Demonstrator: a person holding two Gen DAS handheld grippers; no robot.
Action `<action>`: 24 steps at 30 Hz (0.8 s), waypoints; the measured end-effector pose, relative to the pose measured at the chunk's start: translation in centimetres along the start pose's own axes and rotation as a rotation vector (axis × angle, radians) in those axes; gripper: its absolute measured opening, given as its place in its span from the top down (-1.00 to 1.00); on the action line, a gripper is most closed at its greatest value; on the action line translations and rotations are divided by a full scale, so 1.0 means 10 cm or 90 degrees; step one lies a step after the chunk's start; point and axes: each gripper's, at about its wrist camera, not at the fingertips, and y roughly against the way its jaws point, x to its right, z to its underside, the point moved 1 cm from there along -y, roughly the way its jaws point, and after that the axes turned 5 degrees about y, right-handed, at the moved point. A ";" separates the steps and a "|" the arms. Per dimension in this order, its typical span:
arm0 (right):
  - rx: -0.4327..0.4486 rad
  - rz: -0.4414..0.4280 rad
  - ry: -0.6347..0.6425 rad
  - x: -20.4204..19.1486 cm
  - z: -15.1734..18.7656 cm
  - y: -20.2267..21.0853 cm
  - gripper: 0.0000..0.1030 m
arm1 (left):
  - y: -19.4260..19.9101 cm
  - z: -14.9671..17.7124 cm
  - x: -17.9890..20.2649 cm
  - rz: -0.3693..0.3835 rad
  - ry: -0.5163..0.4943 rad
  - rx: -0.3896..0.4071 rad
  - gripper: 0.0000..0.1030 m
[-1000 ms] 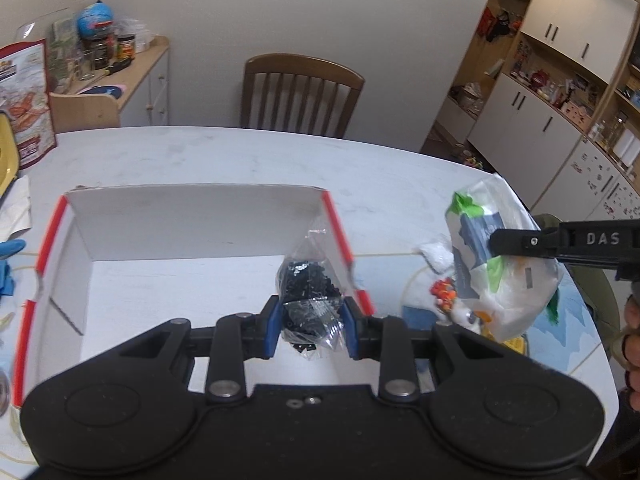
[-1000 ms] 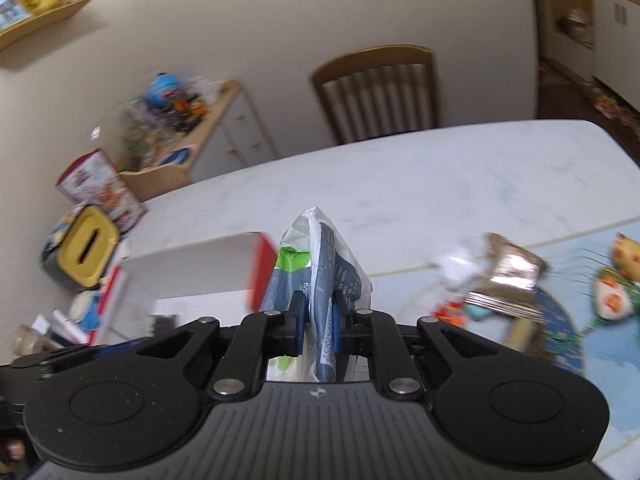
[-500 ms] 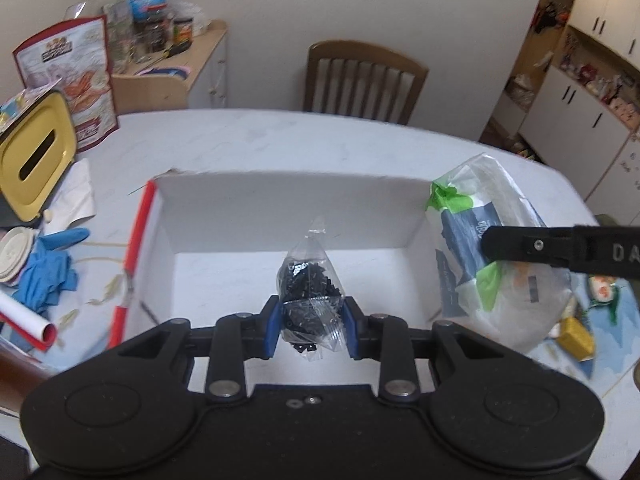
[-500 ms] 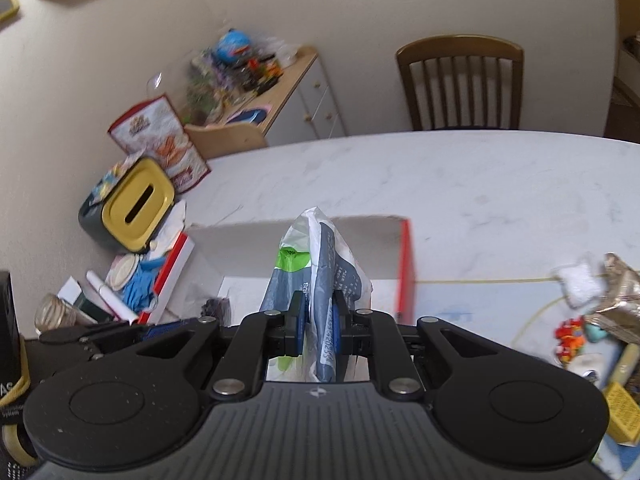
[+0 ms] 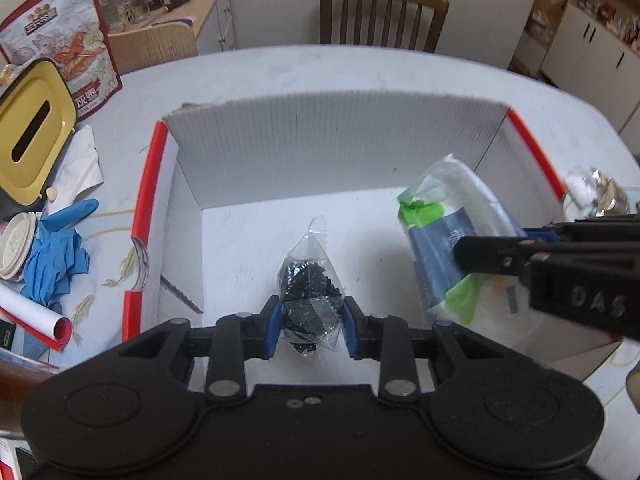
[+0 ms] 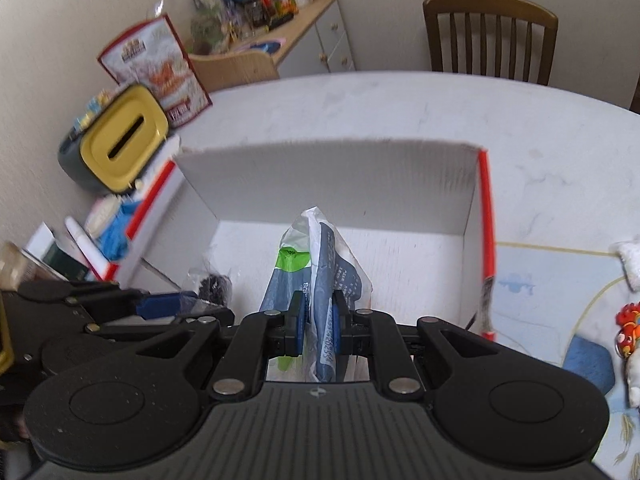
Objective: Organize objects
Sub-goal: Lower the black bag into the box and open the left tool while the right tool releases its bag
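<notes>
A white cardboard box (image 5: 328,156) with red edges lies open on the table. My left gripper (image 5: 310,322) is shut on a small clear bag of black bits (image 5: 308,280), held above the box's floor near its front. My right gripper (image 6: 317,330) is shut on a white, blue and green plastic packet (image 6: 324,264), held over the right half of the box (image 6: 360,188). In the left wrist view that packet (image 5: 444,232) hangs inside the box's right side with the right gripper (image 5: 492,258) clamped on it. The small bag (image 6: 212,282) shows at lower left in the right wrist view.
A yellow-lidded tissue holder (image 5: 30,136), a snack bag (image 5: 64,56), blue gloves (image 5: 56,260) and a lidded cup (image 5: 18,246) crowd the table left of the box. Small wrappers (image 5: 596,196) and toys (image 6: 626,332) lie to its right. A wooden chair (image 5: 380,14) stands behind the table.
Both grippers have moved left and forward over the box, carrying their loads. The packet now hangs inside the box's right side; half a second ago it was over the right wall.
</notes>
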 end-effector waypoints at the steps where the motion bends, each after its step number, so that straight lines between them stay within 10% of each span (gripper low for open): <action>1: -0.005 0.001 0.002 -0.01 0.01 -0.03 0.76 | -0.02 0.00 0.00 -0.002 -0.005 -0.005 0.42; 17: -0.055 0.003 0.002 0.02 0.12 -0.23 0.75 | -0.28 0.07 -0.04 0.000 -0.010 -0.090 0.40; 24: -0.050 -0.009 -0.005 0.04 0.11 -0.19 0.75 | -0.28 0.07 -0.03 0.003 -0.011 -0.102 0.09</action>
